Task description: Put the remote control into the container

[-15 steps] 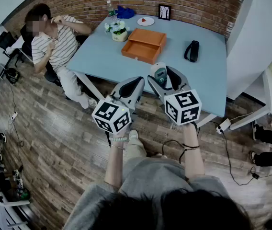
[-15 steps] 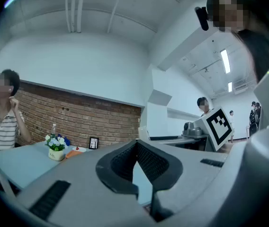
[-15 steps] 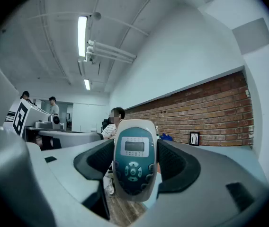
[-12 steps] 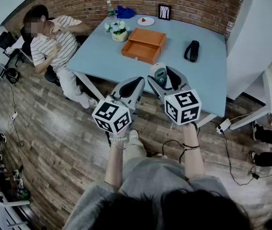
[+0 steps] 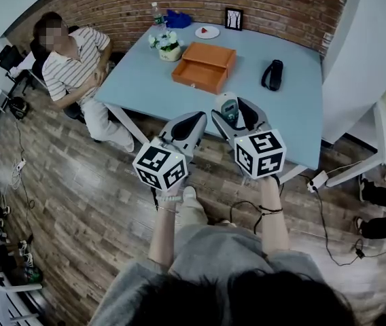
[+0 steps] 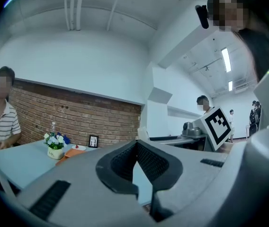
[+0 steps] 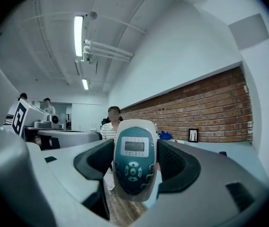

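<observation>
R gripper (image 7: pixel 134 161) is clamped on the remote (image 7: pixel 133 150): it stands upright btw the fingers (image 7: pixel 174 162), both pads pressed on its sides & spread wide to take its width. Small screen up top, round button pad below, all facing the cam. From the head view I've got it held in the air over the near edge of the surface (image 5: pixel 291 107), not touching it. L gripper (image 5: pixel 191 119) sits just beside the R one, to its left, out over the wood floor (image 5: pixel 77 202), short of the surface edge. In the left gripper view its fingers meet at the tips w/ only a narrow V gap behind them & nothing in there, so closed & empty. Container (image 5: pixel 204 64), an orange open-top box, lies farther in on the surface, ahead & a bit left of the remote, well apart from it. Around it: a flower pot (image 5: pixel 169 46) just beside its far left corner, and a white plate (image 5: pixel 206 30) w/ sth red on it behind it. A small frame (image 5: pixel 233 17) stands at the far edge by the brick wall (image 5: pixel 281 5). A black object (image 5: pixel 272 73) lies off to the right, can't tell what. A person (image 5: pixel 77 63) in a striped shirt sits at the surface's left end.
</observation>
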A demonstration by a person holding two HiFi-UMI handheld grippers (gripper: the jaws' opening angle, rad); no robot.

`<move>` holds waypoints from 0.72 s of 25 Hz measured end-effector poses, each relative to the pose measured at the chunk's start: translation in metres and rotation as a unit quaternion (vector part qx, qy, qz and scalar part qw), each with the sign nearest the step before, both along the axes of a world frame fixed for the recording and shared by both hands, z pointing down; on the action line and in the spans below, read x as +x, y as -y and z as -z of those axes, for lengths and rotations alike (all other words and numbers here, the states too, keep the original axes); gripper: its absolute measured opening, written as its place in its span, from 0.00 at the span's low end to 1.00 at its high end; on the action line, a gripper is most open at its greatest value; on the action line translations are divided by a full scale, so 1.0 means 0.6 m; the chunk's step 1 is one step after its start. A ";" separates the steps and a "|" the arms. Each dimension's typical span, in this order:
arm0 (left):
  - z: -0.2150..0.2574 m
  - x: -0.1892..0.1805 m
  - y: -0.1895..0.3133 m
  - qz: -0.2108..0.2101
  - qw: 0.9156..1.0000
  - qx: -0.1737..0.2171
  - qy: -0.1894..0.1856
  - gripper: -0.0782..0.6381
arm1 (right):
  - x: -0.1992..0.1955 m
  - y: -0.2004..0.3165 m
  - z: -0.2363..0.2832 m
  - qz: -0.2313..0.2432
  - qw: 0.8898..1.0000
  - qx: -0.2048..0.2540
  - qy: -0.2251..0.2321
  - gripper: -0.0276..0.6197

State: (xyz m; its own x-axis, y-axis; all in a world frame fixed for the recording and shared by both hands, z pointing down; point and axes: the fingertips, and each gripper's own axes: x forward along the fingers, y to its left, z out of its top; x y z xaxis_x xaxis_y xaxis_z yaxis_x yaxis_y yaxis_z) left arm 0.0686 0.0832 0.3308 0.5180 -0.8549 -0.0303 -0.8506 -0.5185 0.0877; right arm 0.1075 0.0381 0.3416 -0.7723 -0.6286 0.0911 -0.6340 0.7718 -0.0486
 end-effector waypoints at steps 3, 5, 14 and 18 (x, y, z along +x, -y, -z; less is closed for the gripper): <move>-0.006 -0.004 0.008 0.004 1.000 -0.008 0.000 0.11 | -0.003 0.009 -0.006 0.003 1.000 -0.008 0.000 0.48; -0.011 -0.008 0.014 0.005 1.000 -0.015 0.000 0.11 | -0.008 0.017 -0.011 0.005 1.000 -0.017 0.004 0.48; -0.030 -0.072 0.070 0.012 0.999 -0.033 -0.001 0.11 | -0.072 0.081 -0.027 0.008 0.999 -0.037 0.005 0.48; -0.041 -0.105 0.110 0.008 0.999 -0.037 -0.006 0.11 | -0.098 0.122 -0.043 -0.001 0.999 -0.039 -0.009 0.48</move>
State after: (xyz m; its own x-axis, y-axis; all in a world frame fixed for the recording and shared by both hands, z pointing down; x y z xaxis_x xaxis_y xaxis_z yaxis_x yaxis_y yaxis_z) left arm 0.0056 0.0172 0.3553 0.5039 -0.8633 0.0278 -0.8575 -0.4961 0.1361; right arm 0.0486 -0.0352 0.3676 -0.7690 -0.6204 0.1542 -0.6366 0.7651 -0.0964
